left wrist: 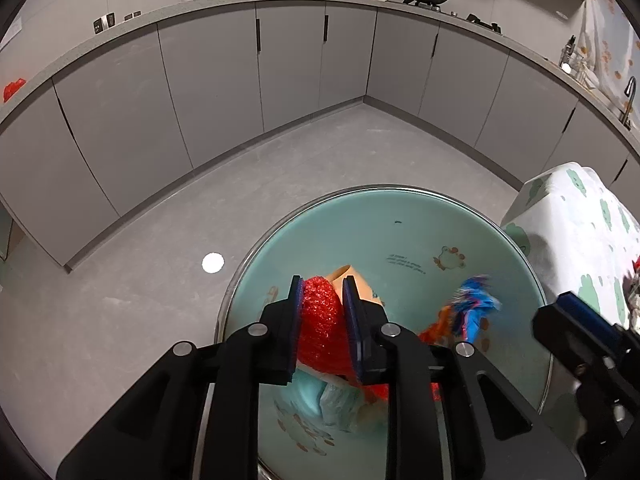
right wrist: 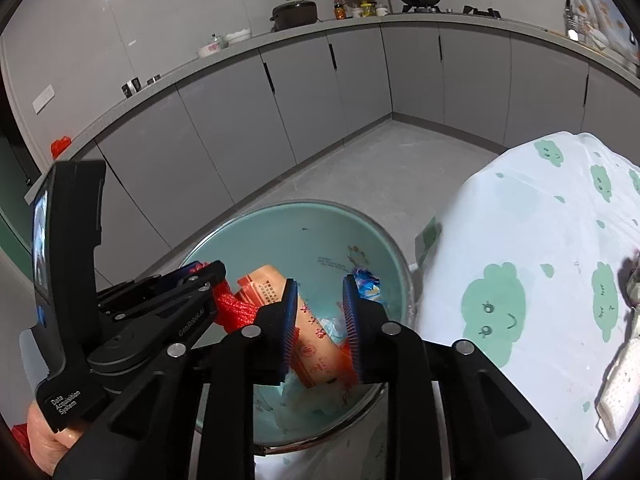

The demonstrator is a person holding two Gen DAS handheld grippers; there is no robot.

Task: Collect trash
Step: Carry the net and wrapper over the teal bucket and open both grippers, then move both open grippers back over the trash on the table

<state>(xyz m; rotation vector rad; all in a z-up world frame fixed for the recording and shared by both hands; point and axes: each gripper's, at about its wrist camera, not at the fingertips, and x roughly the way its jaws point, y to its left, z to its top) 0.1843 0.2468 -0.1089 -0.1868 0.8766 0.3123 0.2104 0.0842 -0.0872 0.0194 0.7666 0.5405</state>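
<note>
Black fingers of the left gripper are closed on a red foam net above a teal basin; the net's long axis runs along the fingers, its far end poking out at the tips and its near end hidden behind the gripper body. Right gripper hangs over the same basin with its fingers apart and nothing gripped, an orange packet lying slantwise in the basin below the gap. A blue wrapper over the basin is too blurred to read, and the cloth-covered bench beside it is cut off at the edge.
</note>
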